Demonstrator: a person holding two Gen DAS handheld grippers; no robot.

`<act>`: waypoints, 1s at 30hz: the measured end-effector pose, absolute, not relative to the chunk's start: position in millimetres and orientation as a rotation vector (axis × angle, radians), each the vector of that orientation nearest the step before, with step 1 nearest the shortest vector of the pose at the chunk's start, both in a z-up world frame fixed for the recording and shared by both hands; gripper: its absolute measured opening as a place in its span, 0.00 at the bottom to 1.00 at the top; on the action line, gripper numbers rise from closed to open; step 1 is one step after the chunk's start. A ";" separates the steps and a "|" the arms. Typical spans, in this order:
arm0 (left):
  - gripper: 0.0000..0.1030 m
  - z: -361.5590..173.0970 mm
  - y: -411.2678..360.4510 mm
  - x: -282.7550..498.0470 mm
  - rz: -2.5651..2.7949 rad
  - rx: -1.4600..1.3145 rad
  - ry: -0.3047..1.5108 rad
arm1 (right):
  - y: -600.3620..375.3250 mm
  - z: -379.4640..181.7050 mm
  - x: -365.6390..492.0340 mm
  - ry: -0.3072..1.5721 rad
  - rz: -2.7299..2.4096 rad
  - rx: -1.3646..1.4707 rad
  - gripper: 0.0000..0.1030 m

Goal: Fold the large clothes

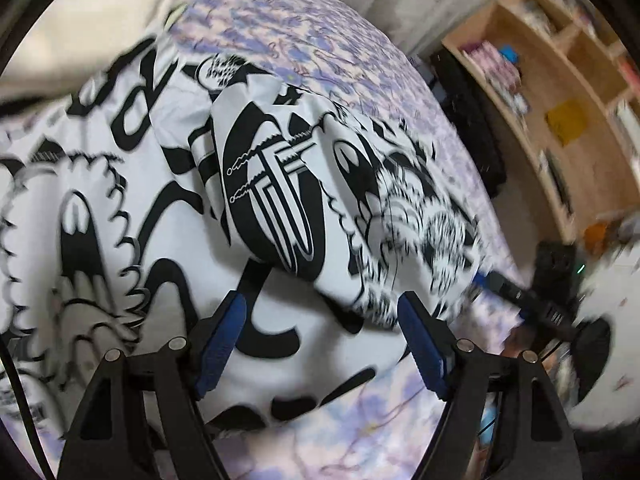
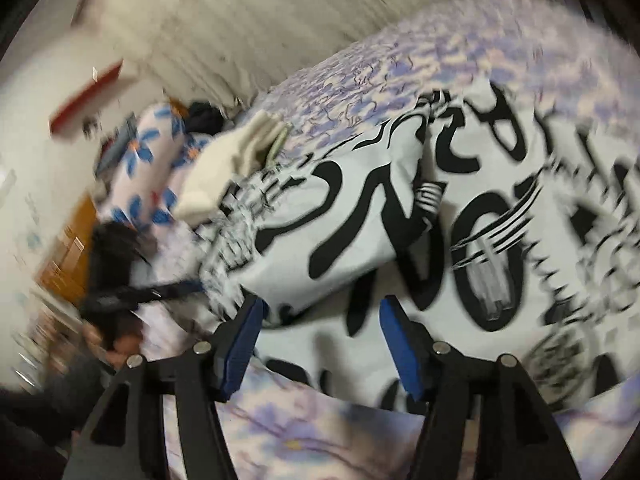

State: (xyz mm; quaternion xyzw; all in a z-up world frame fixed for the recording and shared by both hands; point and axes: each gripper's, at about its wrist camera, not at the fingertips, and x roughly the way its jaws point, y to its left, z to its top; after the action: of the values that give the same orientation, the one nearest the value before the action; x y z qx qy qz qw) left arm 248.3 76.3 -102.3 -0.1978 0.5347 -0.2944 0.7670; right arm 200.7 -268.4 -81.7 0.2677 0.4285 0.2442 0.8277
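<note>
A large white garment with bold black print (image 1: 168, 216) lies rumpled on a bed with a purple-flowered sheet (image 1: 320, 28). One part of it is folded over into a raised hump (image 1: 276, 184). My left gripper (image 1: 320, 304) hovers low over the cloth, jaws wide, and its blue pads (image 1: 224, 332) grip nothing. In the right wrist view the same garment (image 2: 400, 220) fills the middle. My right gripper (image 2: 322, 308) is open, with the edge of a fold lying between its fingers but not pinched. Each gripper shows in the other's view: the right one (image 1: 520, 296), the left one (image 2: 132, 294).
A wooden shelf unit (image 1: 568, 80) with books stands beyond the bed's far side. A pillow with blue flowers (image 2: 148, 152) and a stack of cream folded cloth (image 2: 236, 160) lie at one end of the bed (image 2: 480, 52). A pale wall (image 2: 280, 20) runs behind it.
</note>
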 end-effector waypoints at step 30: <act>0.36 -104.3 33.2 193.0 -0.258 -0.174 1.072 | -232.8 -86.8 186.3 0.992 0.080 0.250 0.20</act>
State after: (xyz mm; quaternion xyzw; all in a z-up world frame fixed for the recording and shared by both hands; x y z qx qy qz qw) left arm 193.0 33.2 -104.3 -0.0826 0.5085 -0.1223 0.8483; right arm 186.3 -232.8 -86.8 0.1196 0.4743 0.0384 0.8713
